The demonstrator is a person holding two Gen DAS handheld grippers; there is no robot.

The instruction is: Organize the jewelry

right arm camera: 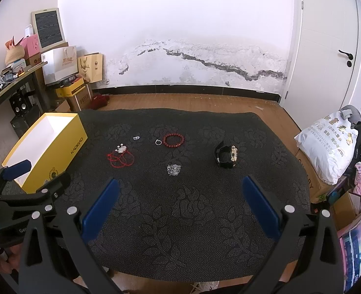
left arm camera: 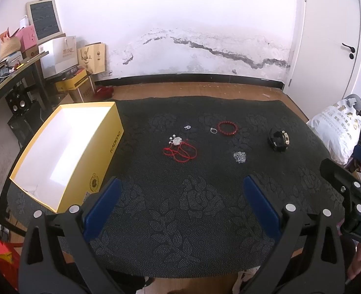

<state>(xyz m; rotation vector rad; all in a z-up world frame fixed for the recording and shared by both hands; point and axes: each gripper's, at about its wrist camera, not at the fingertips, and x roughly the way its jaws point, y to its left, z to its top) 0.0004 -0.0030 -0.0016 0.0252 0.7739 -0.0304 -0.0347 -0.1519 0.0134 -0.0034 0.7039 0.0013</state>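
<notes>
On the black patterned cloth (left arm camera: pixel 180 208) lie a red string necklace with a silver pendant (left arm camera: pixel 179 150), a red bead bracelet (left arm camera: pixel 227 128), a small silver ring (left arm camera: pixel 213 130), a small silver earring piece (left arm camera: pixel 187 127), a silver chain heap (left arm camera: pixel 240 157) and a black and gold watch (left arm camera: pixel 279 140). An open yellow box (left arm camera: pixel 67 152) with a white inside stands at the left. My left gripper (left arm camera: pixel 181 189) is open and empty, above the near cloth. My right gripper (right arm camera: pixel 180 191) is open and empty; the watch (right arm camera: pixel 227 155) and chain heap (right arm camera: pixel 173 169) lie beyond it.
The cloth's near edge drops to a wooden floor (left arm camera: pixel 192 90). A desk (left arm camera: pixel 9 76) with boxes and bags stands at the left. A white bag (right arm camera: pixel 327 147) and packets lie at the right. A door (right arm camera: pixel 327 49) is at the far right.
</notes>
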